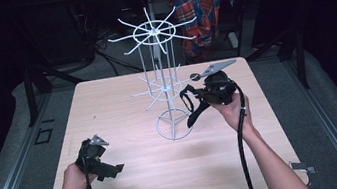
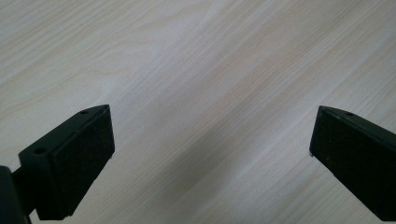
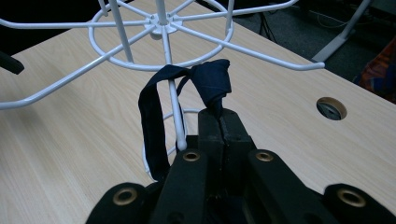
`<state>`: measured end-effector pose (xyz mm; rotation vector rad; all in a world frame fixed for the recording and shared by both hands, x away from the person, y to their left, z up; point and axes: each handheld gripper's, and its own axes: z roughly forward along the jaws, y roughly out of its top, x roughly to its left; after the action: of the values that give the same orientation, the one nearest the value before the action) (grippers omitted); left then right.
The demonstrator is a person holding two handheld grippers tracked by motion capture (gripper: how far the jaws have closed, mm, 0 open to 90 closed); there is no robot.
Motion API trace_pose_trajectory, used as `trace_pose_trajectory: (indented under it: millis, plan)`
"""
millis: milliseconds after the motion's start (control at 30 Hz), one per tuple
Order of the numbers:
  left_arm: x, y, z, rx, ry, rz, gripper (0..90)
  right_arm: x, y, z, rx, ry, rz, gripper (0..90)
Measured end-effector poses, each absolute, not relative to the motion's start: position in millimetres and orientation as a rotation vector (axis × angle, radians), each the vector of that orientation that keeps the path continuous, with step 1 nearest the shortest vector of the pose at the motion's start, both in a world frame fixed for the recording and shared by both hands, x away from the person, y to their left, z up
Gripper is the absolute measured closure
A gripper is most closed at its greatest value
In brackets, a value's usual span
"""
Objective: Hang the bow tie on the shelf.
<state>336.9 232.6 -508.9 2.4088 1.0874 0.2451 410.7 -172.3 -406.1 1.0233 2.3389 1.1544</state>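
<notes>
- Your right gripper [image 3: 219, 116] is clamped on a dark navy fabric strap [image 3: 154, 116], looped beside a prong of the white wire carousel rack [image 1: 162, 83].
- Your left gripper [image 2: 210, 154] hovers over the pale wooden table [image 1: 134, 180], jaws wide apart, holding nothing.

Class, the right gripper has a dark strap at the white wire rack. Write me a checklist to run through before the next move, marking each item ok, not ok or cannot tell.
1. Right gripper shut on the strap: ok.
2. Strap loop around a rack prong: ok.
3. Strap hanging from the prong on its own: not ok, gripper holds it.
4. Rack upright on the table: ok.
5. Left gripper open, away from the rack: ok.
6. Strap free of snags: cannot tell.
</notes>
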Motion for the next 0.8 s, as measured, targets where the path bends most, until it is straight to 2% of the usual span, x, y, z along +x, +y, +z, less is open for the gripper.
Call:
trace_pose_trajectory:
  millis: [800]
  plan:
    - [337, 232, -510, 2.427, 1.081, 0.242, 0.0, 418, -170, -424, 1.048, 2.424, 1.197, 86.7]
